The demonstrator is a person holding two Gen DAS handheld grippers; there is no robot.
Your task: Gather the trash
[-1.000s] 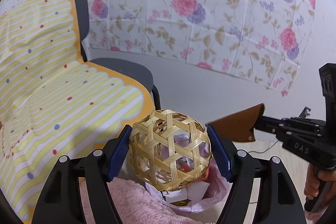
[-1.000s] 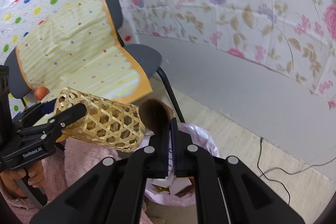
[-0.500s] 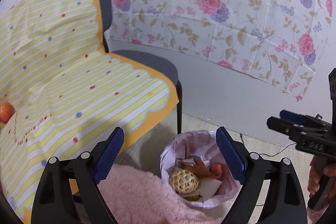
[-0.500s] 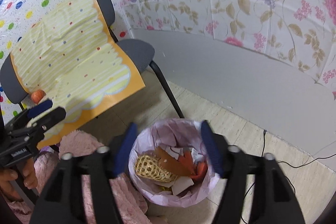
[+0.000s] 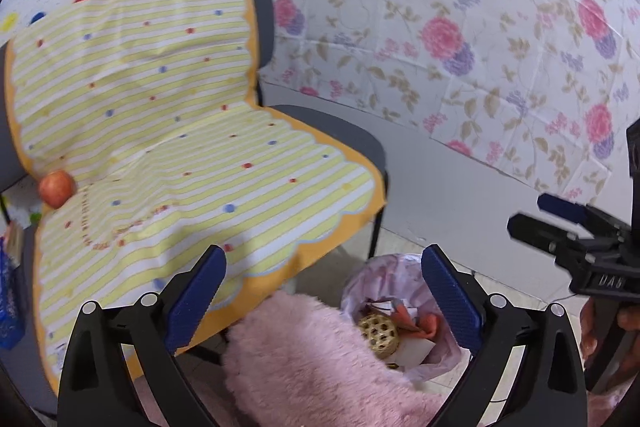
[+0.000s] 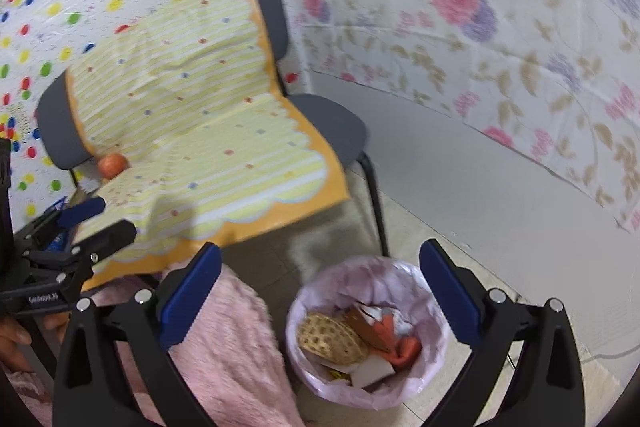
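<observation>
Left gripper (image 5: 322, 293) fingers wide, right gripper (image 6: 320, 291) fingers wide, above lined bin (image 6: 434, 307), chair (image 6: 340, 123) beside

woven wicker ball (image 6: 333, 338), fluffy pink fabric (image 5: 316, 355)

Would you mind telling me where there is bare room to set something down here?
The striped mat on the chair is bare right of the apple. Floor between bin and wall is free. The trash bin itself is crowded.

chair (image 5: 332, 131) | striped yellow cloth (image 5: 168, 131) draped over it | apple (image 5: 57, 188) on cloth | floral wall covering (image 5: 460, 27)
</observation>
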